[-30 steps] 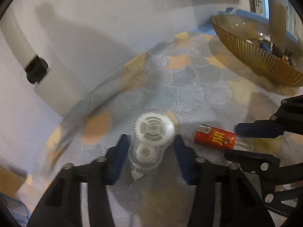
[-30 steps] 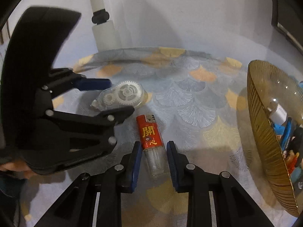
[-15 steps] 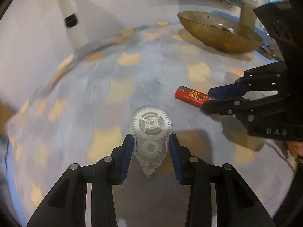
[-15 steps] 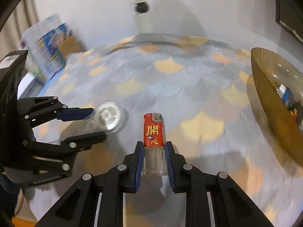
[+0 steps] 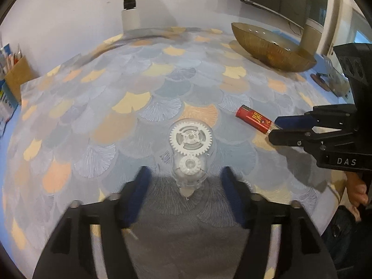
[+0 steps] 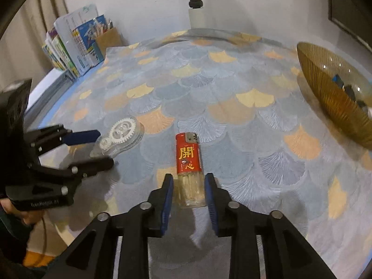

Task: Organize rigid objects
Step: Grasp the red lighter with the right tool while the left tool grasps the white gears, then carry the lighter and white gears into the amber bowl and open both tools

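Fingers of the left gripper stand wide apart around the clear plastic correction-tape dispenser with white gears, touching neither side. Right of that dispenser, the right gripper narrowly brackets the red lighter, gaps showing.

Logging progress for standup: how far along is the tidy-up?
Done: a few items sit in the amber bowl. In hand: nothing gripped; left gripper is open around the correction tape, right gripper open around the lighter. Left: both lie on the tablecloth, outside the bowl.
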A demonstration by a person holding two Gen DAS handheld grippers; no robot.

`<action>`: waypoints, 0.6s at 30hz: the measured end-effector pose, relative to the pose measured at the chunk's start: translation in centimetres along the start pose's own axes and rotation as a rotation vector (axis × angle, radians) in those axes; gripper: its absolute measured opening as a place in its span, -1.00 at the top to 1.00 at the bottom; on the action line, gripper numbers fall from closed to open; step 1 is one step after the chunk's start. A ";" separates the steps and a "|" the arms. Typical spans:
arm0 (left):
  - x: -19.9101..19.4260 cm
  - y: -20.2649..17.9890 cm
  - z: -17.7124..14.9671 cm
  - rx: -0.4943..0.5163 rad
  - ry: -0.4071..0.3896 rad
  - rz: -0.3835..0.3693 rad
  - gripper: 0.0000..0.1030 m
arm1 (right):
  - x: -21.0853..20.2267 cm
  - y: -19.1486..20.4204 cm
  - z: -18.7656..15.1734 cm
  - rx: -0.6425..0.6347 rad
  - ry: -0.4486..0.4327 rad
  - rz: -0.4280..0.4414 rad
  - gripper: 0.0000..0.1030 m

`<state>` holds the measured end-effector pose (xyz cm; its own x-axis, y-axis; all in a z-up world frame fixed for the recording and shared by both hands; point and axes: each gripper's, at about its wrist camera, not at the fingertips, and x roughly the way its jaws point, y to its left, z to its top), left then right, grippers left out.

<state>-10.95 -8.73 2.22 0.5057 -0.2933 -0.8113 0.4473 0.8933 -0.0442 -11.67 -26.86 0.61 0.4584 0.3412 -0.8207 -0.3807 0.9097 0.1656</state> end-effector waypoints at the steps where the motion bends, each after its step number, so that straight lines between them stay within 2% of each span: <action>1: 0.0 0.0 0.0 -0.004 -0.008 0.009 -0.35 | 0.1 0.0 0.1 0.010 0.000 0.002 0.37; 7: 1.0 -0.3 0.8 -0.007 0.015 0.038 -0.34 | 1.4 1.6 1.4 -0.024 -0.021 -0.120 0.36; 8: 1.1 -0.3 0.9 -0.010 0.019 0.038 -0.33 | 1.6 2.1 1.5 -0.042 -0.022 -0.146 0.43; 9: 1.1 -0.4 1.0 -0.011 0.016 0.034 -0.08 | 1.7 2.3 1.5 -0.058 -0.023 -0.155 0.57; 10: 0.9 -0.5 1.1 -0.011 0.005 0.024 0.29 | 1.7 2.7 1.4 -0.073 -0.025 -0.152 0.56; 11: 0.8 -0.5 1.1 -0.013 0.004 0.009 0.34 | 1.6 2.9 1.3 -0.076 -0.024 -0.141 0.56; 13: 0.7 -0.3 1.2 -0.036 0.006 -0.040 0.34 | 1.2 3.0 0.8 -0.071 -0.027 -0.111 0.57; 15: 0.4 -0.2 1.4 -0.053 0.001 -0.057 0.34 | 0.7 2.7 0.5 -0.037 -0.031 -0.049 0.57; 16: 0.1 -0.2 1.5 -0.059 -0.013 -0.072 0.35 | 0.2 2.3 0.4 -0.011 -0.042 -0.015 0.57; 18: -0.8 -0.4 2.0 -0.063 -0.050 -0.097 0.35 | -0.7 1.7 0.5 0.017 -0.070 -0.004 0.57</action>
<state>-10.01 -9.56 4.06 0.4991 -0.3942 -0.7717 0.4493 0.8792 -0.1585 -12.27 -25.41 1.73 0.5153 0.3522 -0.7813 -0.3653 0.9149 0.1716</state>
